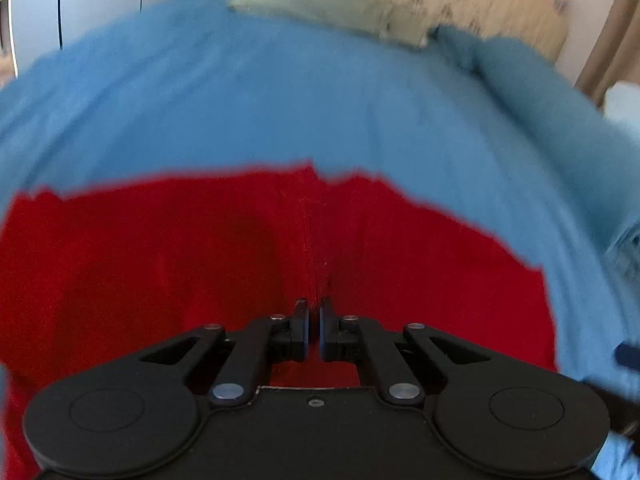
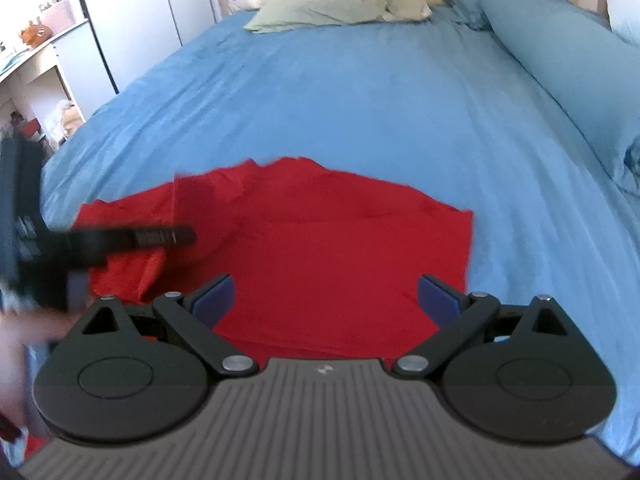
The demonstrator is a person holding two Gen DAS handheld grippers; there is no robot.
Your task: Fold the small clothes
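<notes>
A red garment [image 1: 160, 260] lies spread on the blue bed sheet [image 1: 280, 100]. In the left wrist view my left gripper [image 1: 314, 304] is shut, and creases in the red cloth run into its fingertips, so it pinches the garment. The right wrist view shows the same red garment [image 2: 340, 248] with its left side bunched under the blurred left gripper [image 2: 188, 236]. My right gripper [image 2: 324, 284] stands open above the near part of the garment, with nothing between its blue pads [image 2: 216, 296].
A green pillow [image 2: 340, 6] lies at the head of the bed [image 2: 360, 100]. A rolled blue duvet [image 2: 560, 60] runs along the right side. White wardrobe doors [image 2: 132, 20] and a cluttered shelf [image 2: 32, 40] stand on the left. A hand [image 2: 24, 328] shows at the lower left.
</notes>
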